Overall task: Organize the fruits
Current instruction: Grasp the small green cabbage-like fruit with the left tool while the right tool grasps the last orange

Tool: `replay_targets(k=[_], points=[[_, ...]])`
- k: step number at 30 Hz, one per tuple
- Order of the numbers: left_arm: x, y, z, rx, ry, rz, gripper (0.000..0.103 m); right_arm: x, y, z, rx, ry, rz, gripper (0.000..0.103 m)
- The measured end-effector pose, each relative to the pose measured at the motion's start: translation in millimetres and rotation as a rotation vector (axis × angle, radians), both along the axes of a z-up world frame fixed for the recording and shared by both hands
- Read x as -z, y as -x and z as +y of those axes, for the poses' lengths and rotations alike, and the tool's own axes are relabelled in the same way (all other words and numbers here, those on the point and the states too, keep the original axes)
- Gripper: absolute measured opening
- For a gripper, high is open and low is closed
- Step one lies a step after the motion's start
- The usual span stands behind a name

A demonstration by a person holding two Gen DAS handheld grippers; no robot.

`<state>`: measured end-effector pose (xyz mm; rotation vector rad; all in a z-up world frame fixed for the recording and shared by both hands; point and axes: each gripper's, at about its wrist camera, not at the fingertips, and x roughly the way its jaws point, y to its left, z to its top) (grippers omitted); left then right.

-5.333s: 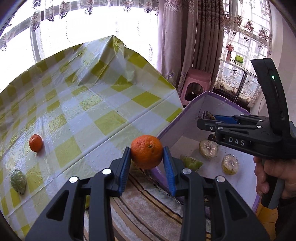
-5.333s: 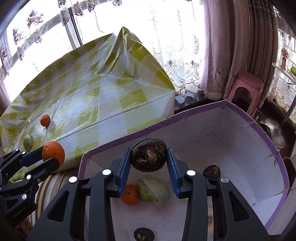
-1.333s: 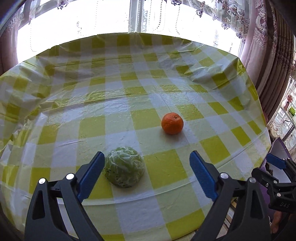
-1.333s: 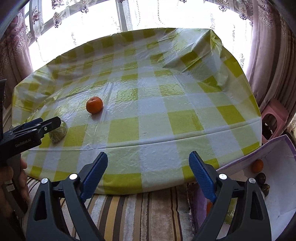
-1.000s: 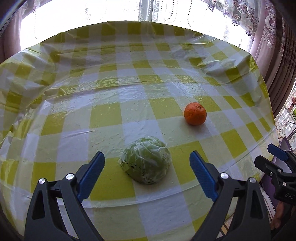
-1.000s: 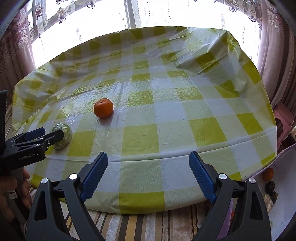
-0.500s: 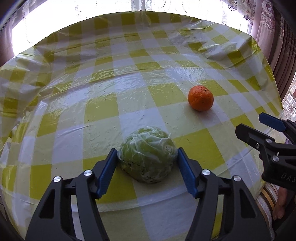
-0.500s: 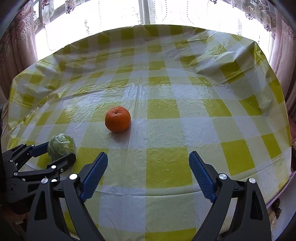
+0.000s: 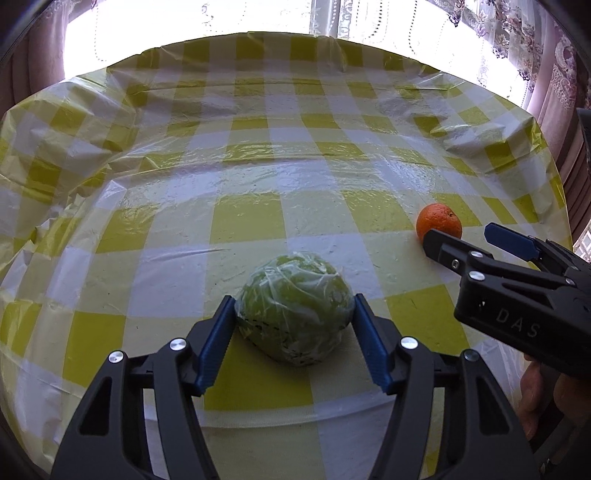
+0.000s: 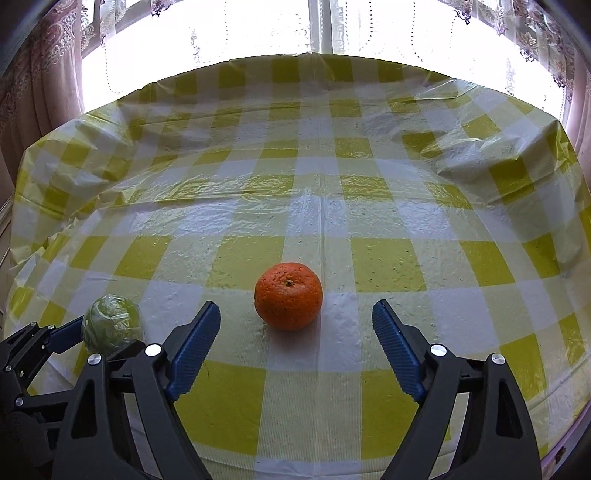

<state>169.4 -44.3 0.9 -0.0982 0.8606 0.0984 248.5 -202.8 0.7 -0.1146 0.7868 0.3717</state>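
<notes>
A green fruit wrapped in clear film [image 9: 291, 291] lies on the yellow-and-white checked tablecloth [image 9: 243, 221] near its front edge. My left gripper [image 9: 293, 301] is shut on it, both blue pads pressed on its sides. An orange [image 10: 288, 295] sits to its right on the cloth. My right gripper [image 10: 296, 304] straddles the orange with a gap on each side, and its jaws are closing. In the left wrist view the right gripper [image 9: 460, 232] reaches in beside the orange [image 9: 439, 219]. The right wrist view shows the green fruit [image 10: 110, 323] in the left gripper [image 10: 99, 339].
A bright window with lace curtains [image 10: 321, 26] stands behind the table. The cloth is rumpled at the far right corner [image 10: 480, 147]. A hand [image 9: 543, 391] holds the right gripper at the table's front right edge.
The left jaws have closed onto the wrapped green fruit. The right gripper has moved in over the table so that the orange now lies between its jaws, which have narrowed a little.
</notes>
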Motion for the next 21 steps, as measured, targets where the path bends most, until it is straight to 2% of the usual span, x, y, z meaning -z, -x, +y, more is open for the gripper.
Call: replay_targets(k=[8,10,12,14,21], points=[[1,0,0,0.000,0.009,0.000,0.063,4,-10,12,-0.015,0.005,0.015,0.065],[1,0,0,0.001,0.007,0.001,0.064,6,-13,14,-0.020,0.008,0.026,0.055],[1,0,0,0.004,0.005,0.000,0.063,7,-13,14,-0.014,0.015,0.028,0.051],[1,0,0,0.003,0.006,0.000,0.063,8,-12,13,-0.009,0.024,0.021,0.042],[1,0,-1,0.006,-0.001,-0.002,0.063,7,0,13,-0.035,0.041,0.017,0.041]])
